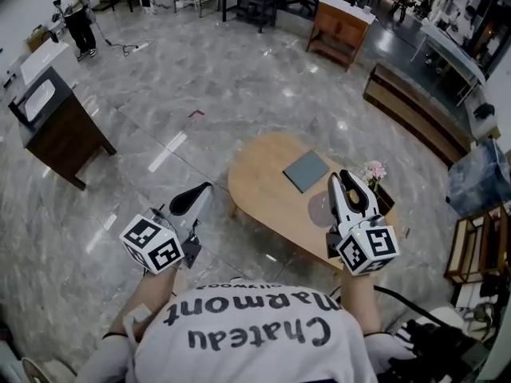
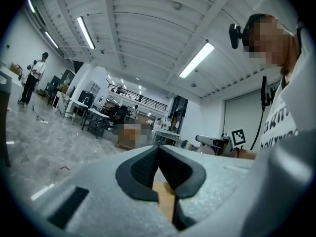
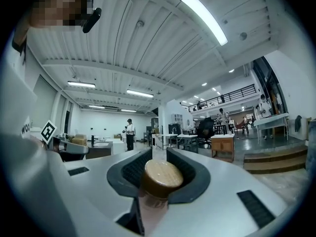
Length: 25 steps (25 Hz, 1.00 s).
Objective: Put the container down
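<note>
Clamped between the part-closed jaws of my right gripper (image 1: 348, 183) is the container (image 3: 154, 196), a pale jar with a round wooden lid (image 3: 163, 176), held over the near end of the oval wooden table (image 1: 263, 190). A grey book (image 1: 306, 171) and pink flowers (image 1: 373, 171) lie beyond it. My left gripper (image 1: 196, 196) hangs off the table's left side, jaws closed on nothing.

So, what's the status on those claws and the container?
Left claw shut, empty. Right claw shut on container, not yet down. Table below; pad and flowers on it, bare wood between.
</note>
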Available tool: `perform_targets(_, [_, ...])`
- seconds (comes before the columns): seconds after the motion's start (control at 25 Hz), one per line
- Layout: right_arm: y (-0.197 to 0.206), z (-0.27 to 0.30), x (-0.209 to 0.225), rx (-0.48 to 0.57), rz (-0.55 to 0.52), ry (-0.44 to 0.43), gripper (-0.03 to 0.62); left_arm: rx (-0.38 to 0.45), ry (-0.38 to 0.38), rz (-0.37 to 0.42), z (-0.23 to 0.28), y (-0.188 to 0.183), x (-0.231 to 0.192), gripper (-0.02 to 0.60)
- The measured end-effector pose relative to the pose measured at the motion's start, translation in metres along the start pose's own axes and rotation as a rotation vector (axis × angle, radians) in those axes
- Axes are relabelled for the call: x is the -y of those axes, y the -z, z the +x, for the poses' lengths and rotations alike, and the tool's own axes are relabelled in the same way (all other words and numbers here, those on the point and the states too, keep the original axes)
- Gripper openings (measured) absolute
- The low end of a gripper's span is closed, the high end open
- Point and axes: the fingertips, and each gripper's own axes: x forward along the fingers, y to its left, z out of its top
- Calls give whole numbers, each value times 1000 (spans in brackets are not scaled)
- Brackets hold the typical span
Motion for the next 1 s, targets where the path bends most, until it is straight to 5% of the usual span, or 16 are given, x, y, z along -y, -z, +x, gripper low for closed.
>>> perform_targets(0.2, [17, 20, -14, -64, -19, -33, 91, 37, -20, -65, -1, 1, -23, 14])
perform_targets(0.52, [43, 54, -21, -136, 1, -71, 91, -21, -12, -105, 12, 18, -38, 14])
perform_targets(1.0, [33, 134, 20, -102, -2, -131, 91, -19, -53, -98, 76, 3, -70, 14])
